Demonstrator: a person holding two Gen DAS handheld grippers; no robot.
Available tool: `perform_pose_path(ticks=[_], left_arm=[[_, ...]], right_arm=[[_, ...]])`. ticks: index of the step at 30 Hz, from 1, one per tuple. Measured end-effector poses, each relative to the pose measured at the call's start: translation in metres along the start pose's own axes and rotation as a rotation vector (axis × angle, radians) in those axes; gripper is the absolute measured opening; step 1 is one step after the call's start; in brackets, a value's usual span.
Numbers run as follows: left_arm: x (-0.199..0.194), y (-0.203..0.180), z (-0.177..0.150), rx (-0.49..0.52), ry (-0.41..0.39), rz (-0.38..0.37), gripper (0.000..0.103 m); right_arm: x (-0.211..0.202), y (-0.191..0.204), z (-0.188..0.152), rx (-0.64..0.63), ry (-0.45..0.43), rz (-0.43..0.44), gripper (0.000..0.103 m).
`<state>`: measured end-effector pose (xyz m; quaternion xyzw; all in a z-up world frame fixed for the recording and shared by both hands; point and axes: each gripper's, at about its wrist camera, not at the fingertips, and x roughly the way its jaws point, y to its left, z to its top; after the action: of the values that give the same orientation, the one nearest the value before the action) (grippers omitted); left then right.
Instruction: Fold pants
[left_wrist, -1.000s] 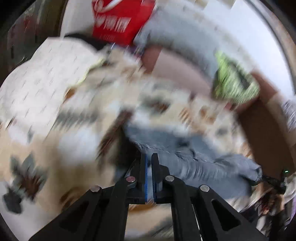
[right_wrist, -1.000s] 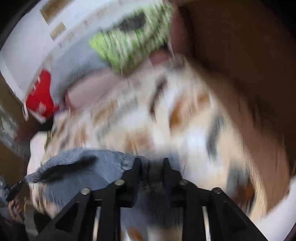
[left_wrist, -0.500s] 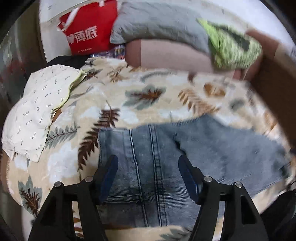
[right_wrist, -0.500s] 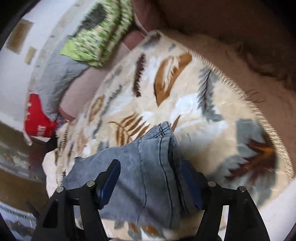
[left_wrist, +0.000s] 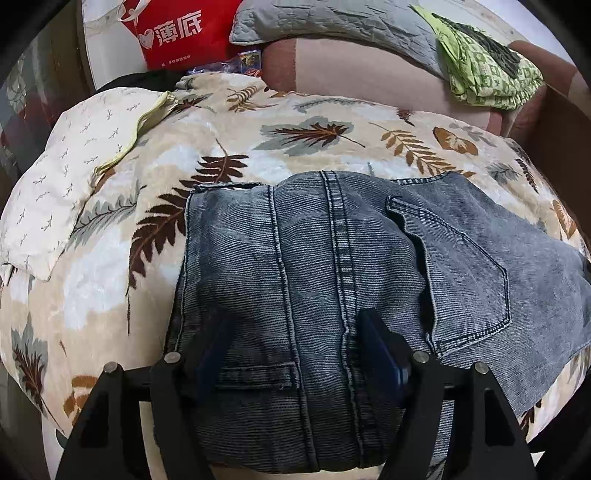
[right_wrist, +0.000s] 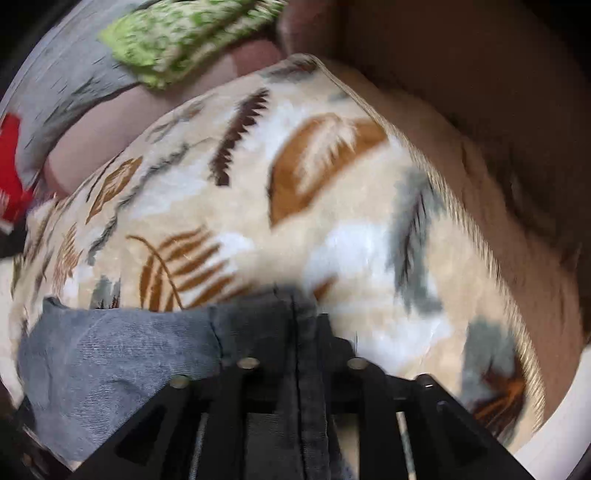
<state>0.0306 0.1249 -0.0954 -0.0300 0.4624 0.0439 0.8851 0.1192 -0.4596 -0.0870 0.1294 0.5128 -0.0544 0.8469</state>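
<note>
The denim jeans (left_wrist: 332, 280) lie on the leaf-print blanket (left_wrist: 303, 136) toward its near edge, seat side up with a back pocket showing, already doubled into a compact stack, so the fold looks well along; at least a last fold or a squaring-up seems left. The left gripper (left_wrist: 295, 350) hovers low over the denim with its jaws wide and opening, nothing pinched. The right gripper (right_wrist: 295, 332) is closing on a seamed edge of the jeans (right_wrist: 122, 354), cloth between its jaws; the blurred view leaves the pinch uncertain. Toward the blanket's far edge sit a white pillow (left_wrist: 62, 177), a red bag (left_wrist: 177, 29), a grey cushion (left_wrist: 332, 18) and a green patterned cloth (left_wrist: 487, 74), all clear of the jeans; nothing blocks the way.
</note>
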Motion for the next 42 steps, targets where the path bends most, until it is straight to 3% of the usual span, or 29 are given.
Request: perform_pose_path(ticks=[1, 3, 5, 8, 12, 14, 16, 18, 19, 20, 22, 24, 26, 27, 29, 31, 33, 35, 37, 38, 39, 42], left_arm=[[0.000, 0.001, 0.000, 0.001, -0.002, -0.001, 0.076], [0.002, 0.005, 0.000, -0.008, -0.001, 0.007, 0.082], [0.003, 0.009, 0.000, -0.037, 0.006, -0.006, 0.084], [0.004, 0.010, 0.000, -0.045, 0.009, -0.007, 0.085], [0.004, 0.011, 0.000, -0.053, 0.010, -0.015, 0.085], [0.003, 0.012, 0.000, -0.053, 0.009, -0.020, 0.085], [0.003, 0.013, 0.000, -0.054, 0.007, -0.025, 0.085], [0.004, 0.013, 0.000, -0.057, 0.006, -0.029, 0.085], [0.004, 0.013, 0.000, -0.056, 0.007, -0.029, 0.085], [0.004, 0.014, 0.000, -0.057, 0.006, -0.030, 0.085], [0.004, 0.014, 0.000, -0.056, 0.005, -0.033, 0.086], [0.004, 0.015, -0.001, -0.055, 0.003, -0.036, 0.086], [0.004, 0.015, -0.001, -0.056, 0.004, -0.036, 0.086], [0.004, 0.014, 0.000, -0.057, 0.005, -0.034, 0.086], [0.004, 0.014, 0.000, -0.059, 0.006, -0.030, 0.087], [0.005, 0.013, 0.000, -0.060, 0.008, -0.026, 0.087], [0.004, 0.014, 0.000, -0.060, 0.006, -0.028, 0.087], [0.005, 0.013, 0.000, -0.058, 0.004, -0.026, 0.087], [0.005, 0.012, 0.001, -0.058, 0.004, -0.022, 0.088], [0.006, 0.012, 0.001, -0.061, 0.004, -0.021, 0.088], [0.006, 0.012, 0.002, -0.063, 0.005, -0.021, 0.088], [0.006, 0.014, 0.001, -0.066, 0.005, -0.028, 0.088]], right_arm=[[-0.010, 0.000, -0.005, -0.007, -0.027, 0.000, 0.034], [-0.041, -0.004, -0.020, 0.022, -0.089, 0.007, 0.056], [-0.071, -0.013, -0.035, 0.114, -0.127, 0.083, 0.057], [-0.104, -0.031, -0.087, 0.381, -0.106, 0.407, 0.063], [-0.076, -0.025, -0.135, 0.537, 0.028, 0.517, 0.065], [-0.053, -0.031, -0.137, 0.623, 0.059, 0.528, 0.065], [-0.035, -0.038, -0.135, 0.731, 0.049, 0.526, 0.065], [-0.028, -0.039, -0.123, 0.733, 0.031, 0.502, 0.061], [-0.025, -0.038, -0.120, 0.730, 0.040, 0.476, 0.055], [-0.021, -0.036, -0.118, 0.709, 0.069, 0.433, 0.034], [-0.025, -0.036, -0.114, 0.657, 0.057, 0.358, 0.023], [-0.044, -0.034, -0.107, 0.579, -0.006, 0.284, 0.014], [-0.073, -0.024, -0.098, 0.460, -0.112, 0.179, 0.013], [-0.093, -0.016, -0.096, 0.374, -0.198, 0.078, 0.013], [-0.107, -0.011, -0.098, 0.287, -0.272, 0.038, 0.014], [-0.072, -0.033, -0.105, 0.361, -0.072, 0.097, 0.015], [-0.059, -0.058, -0.120, 0.521, -0.011, 0.171, 0.020], [-0.065, -0.067, -0.129, 0.608, -0.030, 0.298, 0.026], [-0.075, -0.067, -0.135, 0.672, -0.021, 0.422, 0.055], [-0.079, -0.063, -0.138, 0.703, -0.023, 0.464, 0.076], [-0.085, -0.060, -0.141, 0.731, -0.042, 0.487, 0.082], [-0.085, -0.054, -0.145, 0.798, -0.031, 0.501, 0.082]])
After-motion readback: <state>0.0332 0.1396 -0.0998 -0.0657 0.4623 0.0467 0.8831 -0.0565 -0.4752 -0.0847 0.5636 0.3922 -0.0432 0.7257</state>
